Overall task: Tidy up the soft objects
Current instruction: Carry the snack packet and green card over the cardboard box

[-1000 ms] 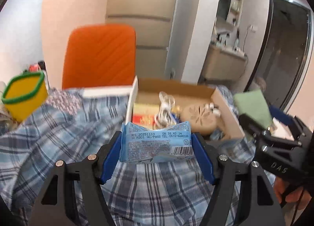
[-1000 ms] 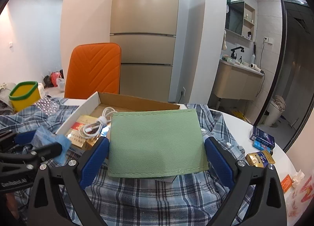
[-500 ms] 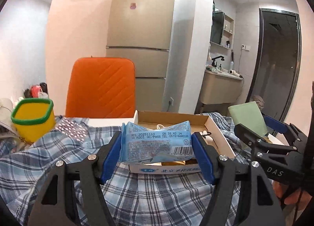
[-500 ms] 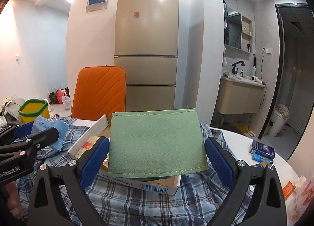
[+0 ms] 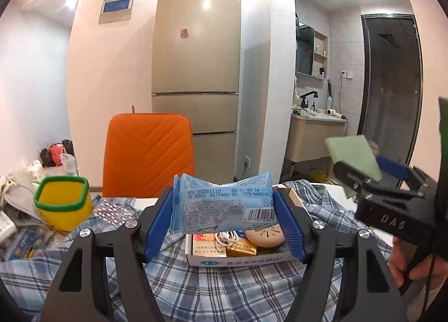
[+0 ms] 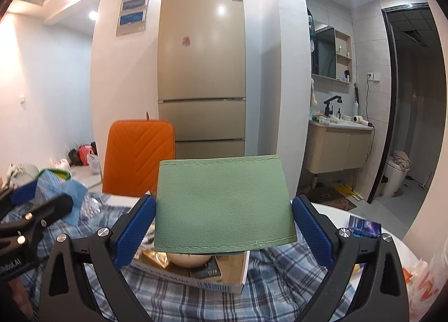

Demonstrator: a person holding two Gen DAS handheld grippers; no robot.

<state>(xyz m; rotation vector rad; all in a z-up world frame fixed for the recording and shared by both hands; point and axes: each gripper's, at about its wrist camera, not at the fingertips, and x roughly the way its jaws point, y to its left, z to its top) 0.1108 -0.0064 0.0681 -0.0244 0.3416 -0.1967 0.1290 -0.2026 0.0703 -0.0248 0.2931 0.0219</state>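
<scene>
My left gripper (image 5: 222,204) is shut on a blue tissue packet (image 5: 224,204) and holds it in the air in front of the cardboard box (image 5: 238,259). My right gripper (image 6: 222,210) is shut on a green leather pouch (image 6: 222,207), held above the same box (image 6: 196,280). The box holds a red pack, a white cable and a round tan disc (image 5: 266,236). The right gripper with the green pouch (image 5: 352,154) shows at the right of the left wrist view. The left gripper and blue packet (image 6: 60,190) show at the left of the right wrist view.
A blue plaid cloth (image 5: 210,288) covers the round table. A yellow bin with a green rim (image 5: 63,201) stands at the left. An orange chair (image 5: 148,154) stands behind the table. Small boxes (image 6: 364,226) and snack bags (image 6: 425,285) lie at the table's right edge.
Both grippers have risen and tilted up with their loads; the box now sits lower and nearer in both views, and more of the room shows.
</scene>
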